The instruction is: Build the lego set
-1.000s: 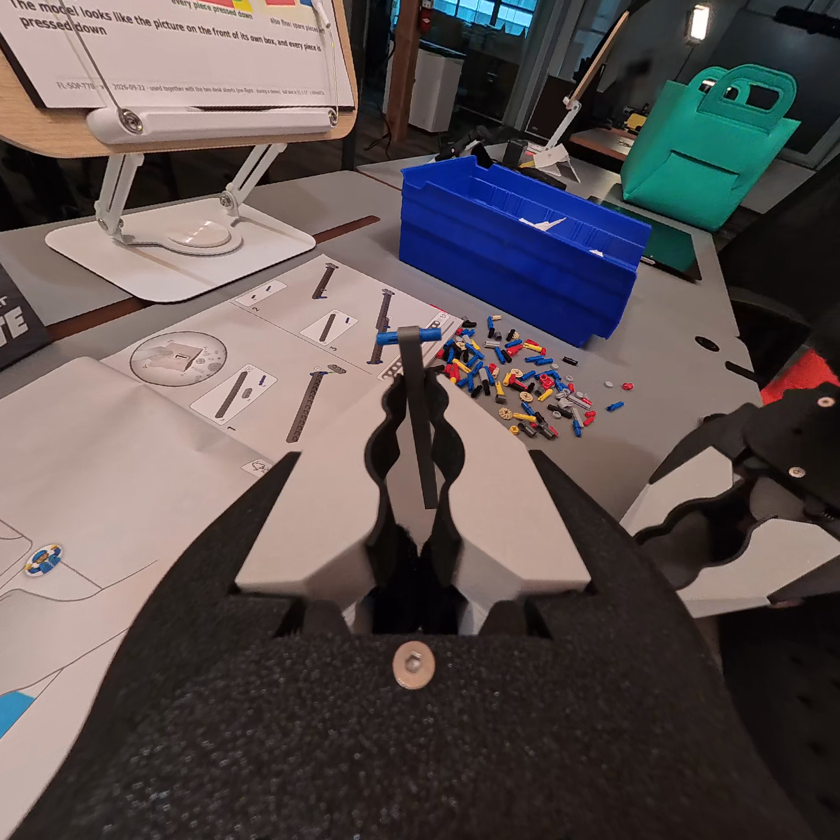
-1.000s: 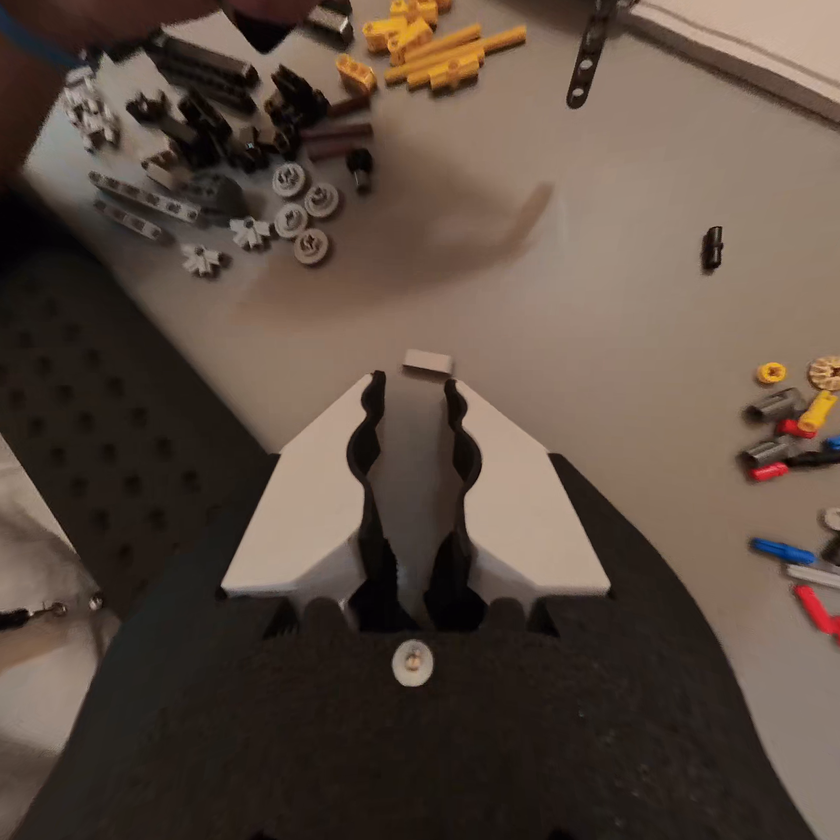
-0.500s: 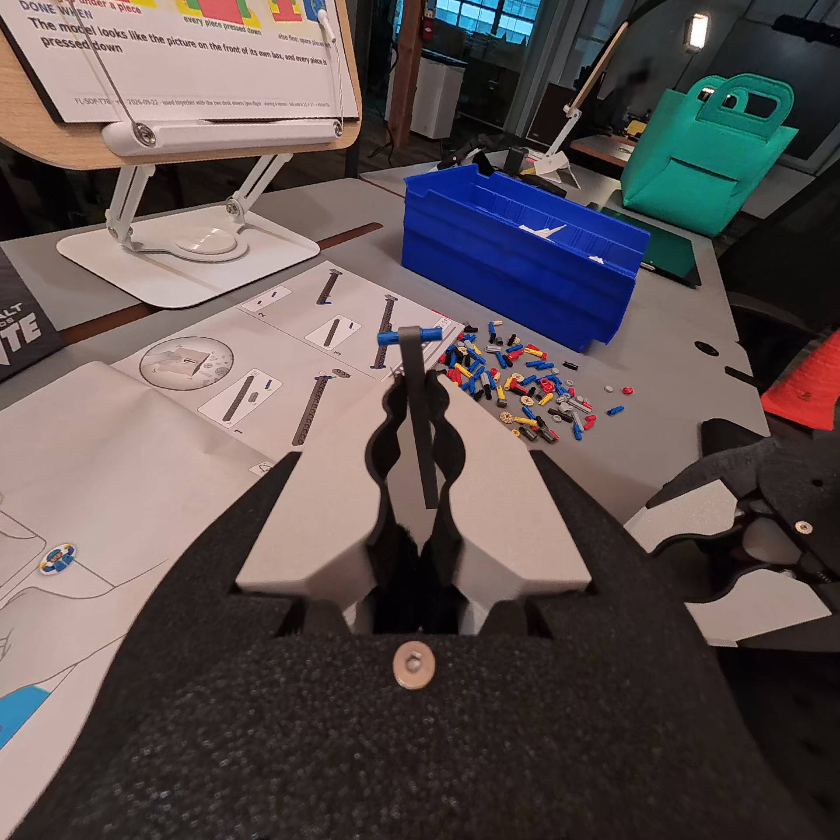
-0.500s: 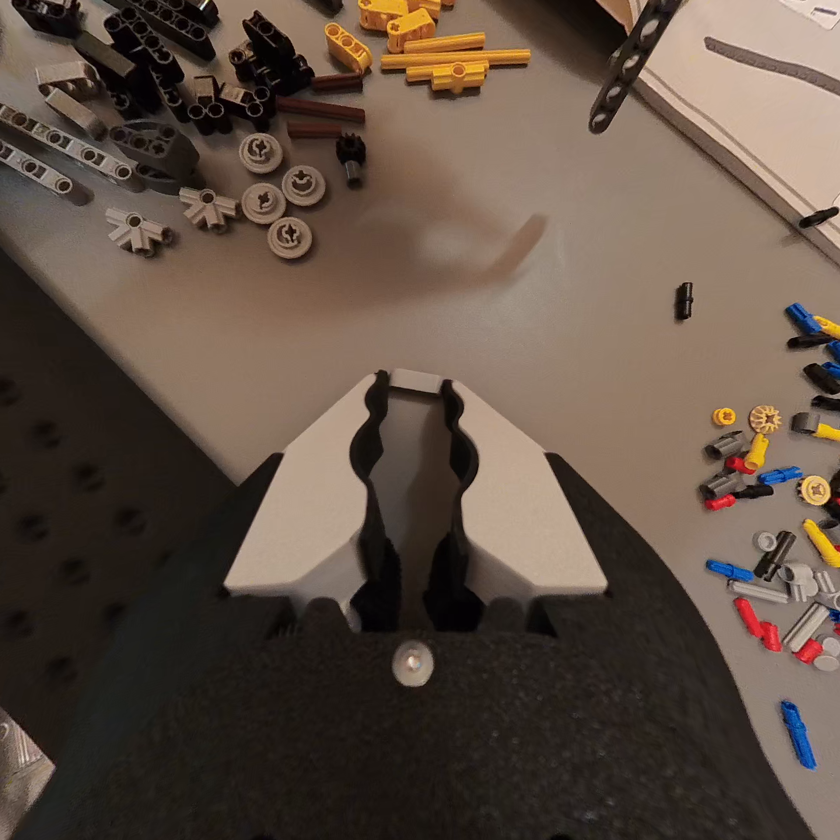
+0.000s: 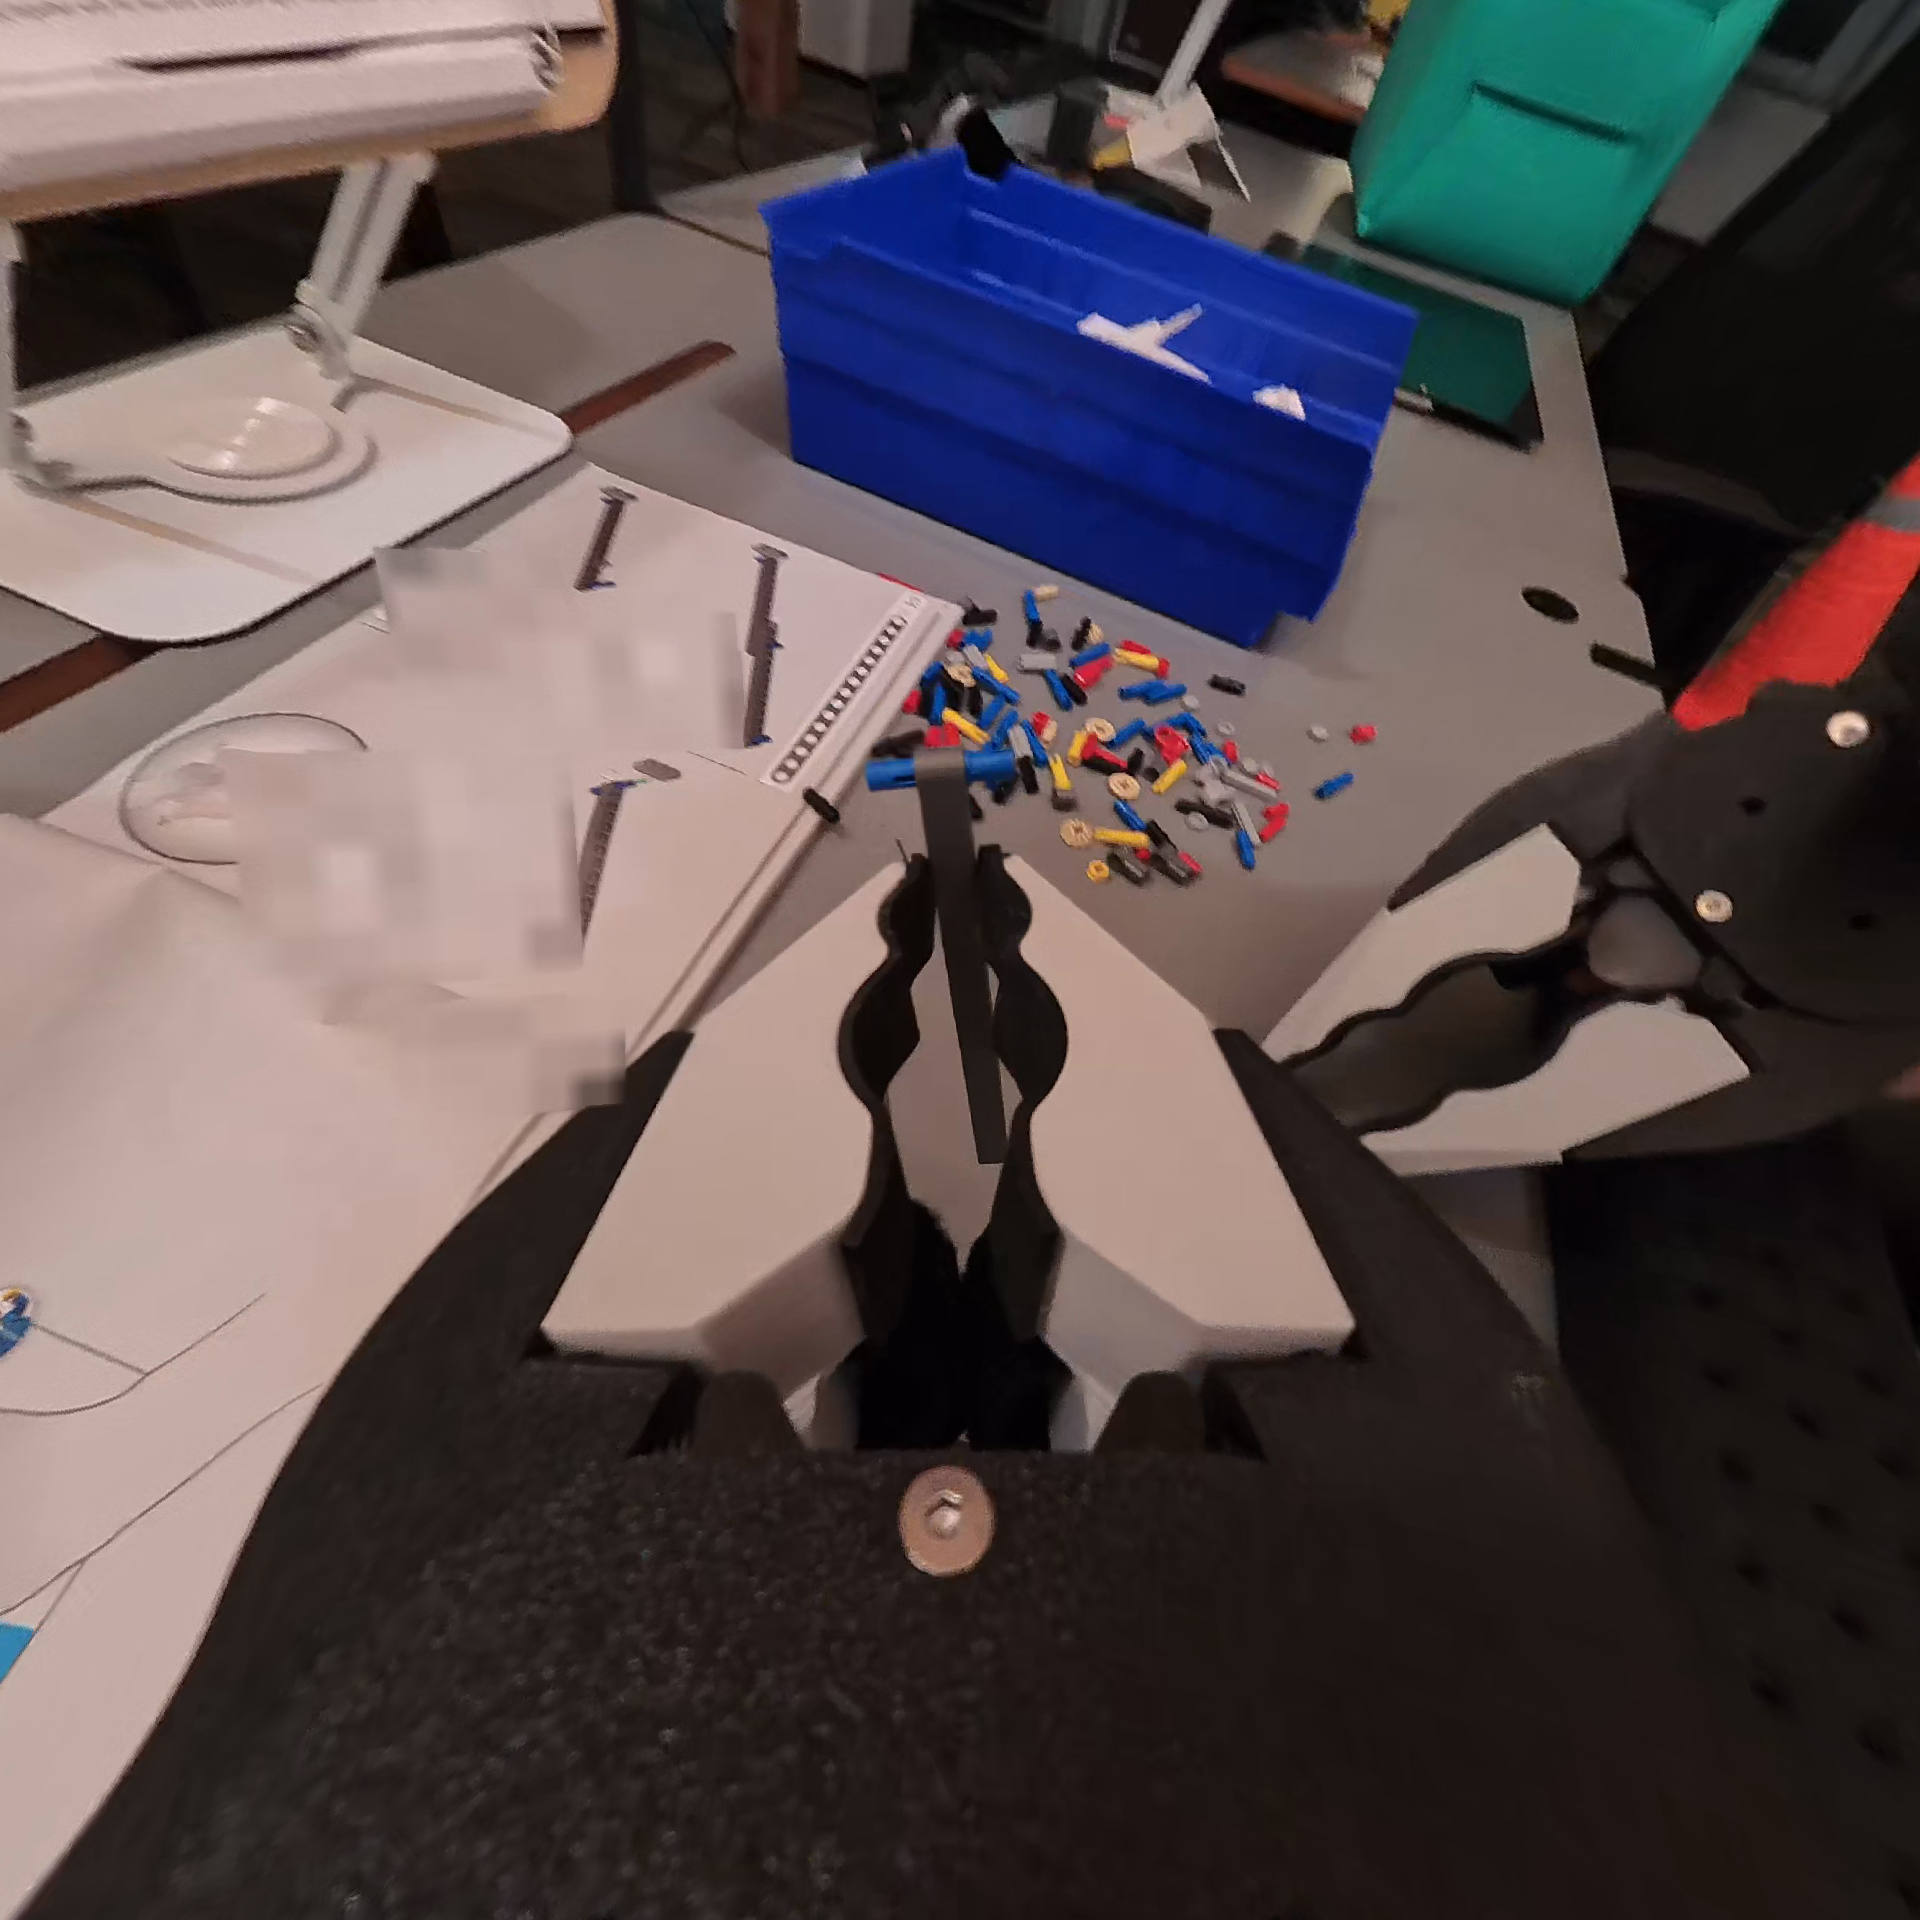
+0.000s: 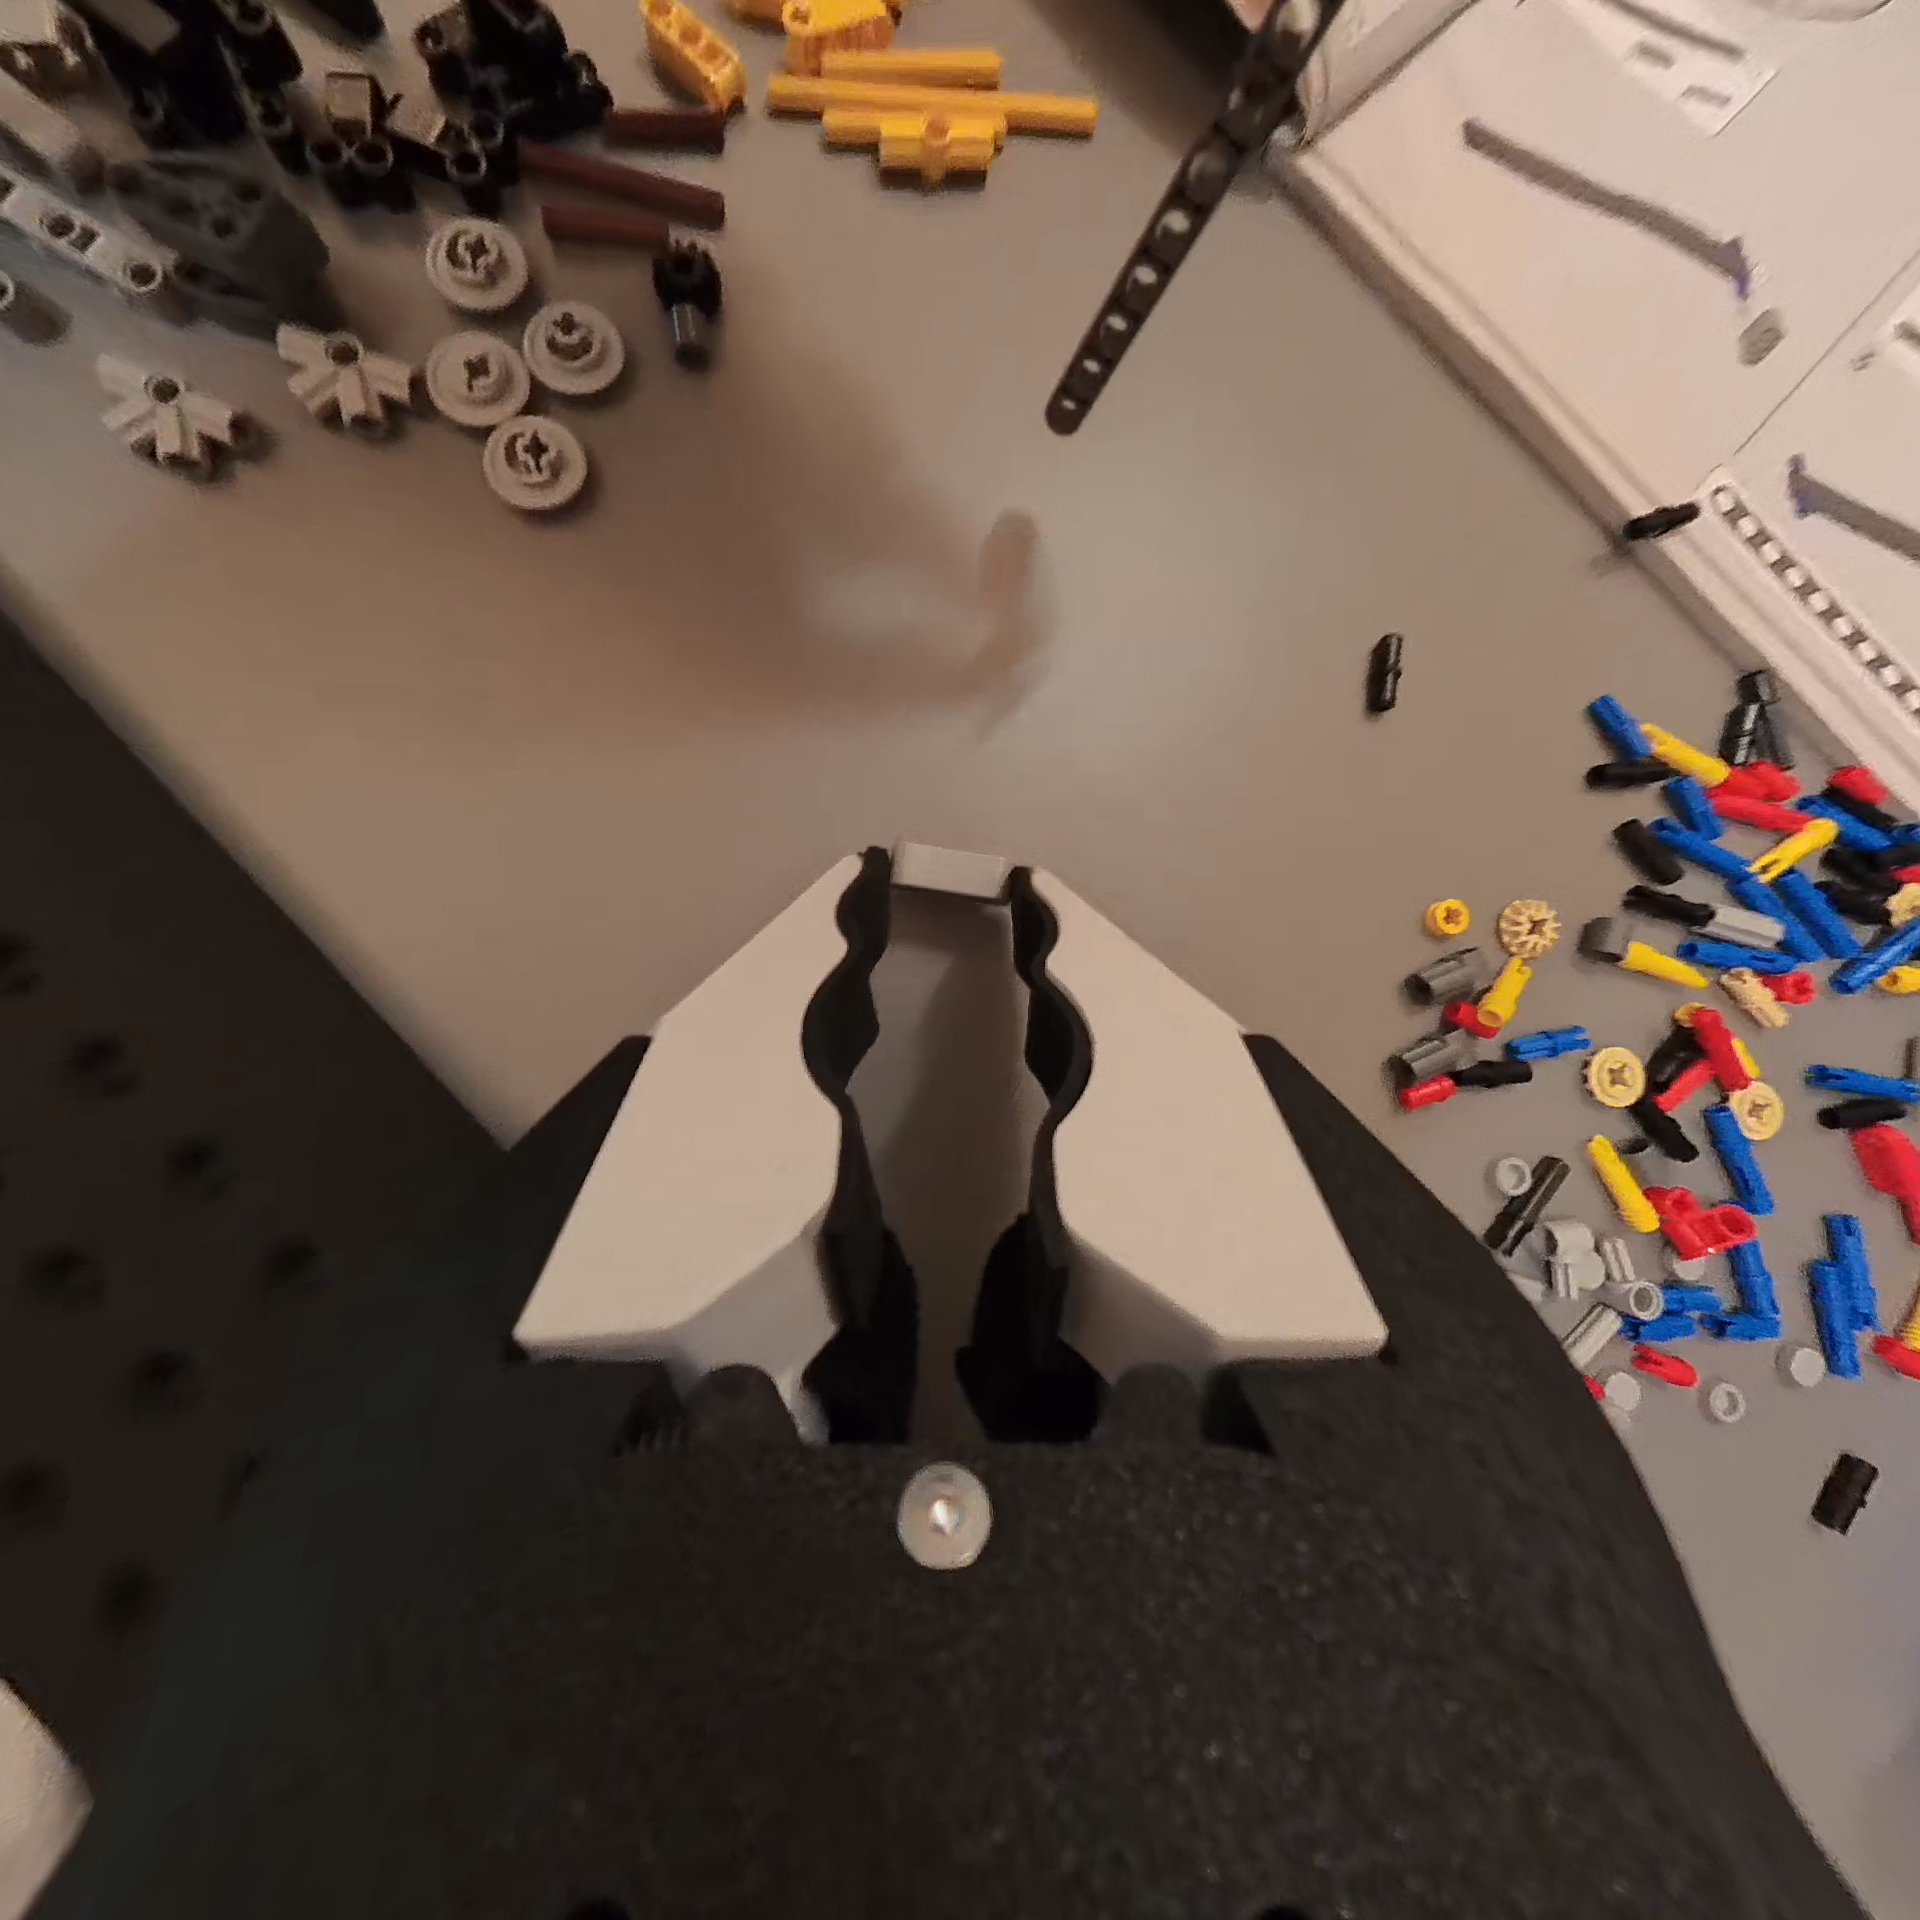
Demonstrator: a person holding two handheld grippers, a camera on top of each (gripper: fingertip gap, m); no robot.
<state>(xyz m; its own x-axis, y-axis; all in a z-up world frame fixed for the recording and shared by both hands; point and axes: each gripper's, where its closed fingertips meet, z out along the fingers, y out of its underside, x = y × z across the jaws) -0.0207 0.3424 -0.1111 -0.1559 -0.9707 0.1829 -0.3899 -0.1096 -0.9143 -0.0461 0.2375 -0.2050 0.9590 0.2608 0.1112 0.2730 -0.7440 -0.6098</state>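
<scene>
- Your left gripper (image 5: 951,862) had its jaws pressed together on one long dark beam (image 5: 961,935), which stood up out of the tips.
- One blue pin (image 5: 940,771) crossed the top end of that beam, sticking out on both sides.
- The beam hung in the air above the grey table (image 5: 1455,644), just in front of the open instruction book (image 5: 665,665).
- In the right wrist view, the same beam (image 6: 1164,249) showed a row of round holes.
- Your right gripper (image 6: 951,868) had its jaws clamped on one small grey piece (image 6: 951,871), right at the tips.
- A pile of small pins (image 6: 1756,977) lay on the table to the right: blue, red, yellow, black and grey, too many to count.
- One black pin (image 6: 1383,673) lay alone, apart from the pile.
- Four round grey discs (image 6: 520,364) sat together at the upper left.
- Two grey star-shaped pieces (image 6: 343,376) lay just beside the discs.
- Yellow rods (image 6: 935,109) and black blocks (image 6: 468,94) lay behind them.
- One blue bin (image 5: 1081,416) stood behind the pin pile.
- One white stand (image 5: 260,457) stood to the left of it.
</scene>
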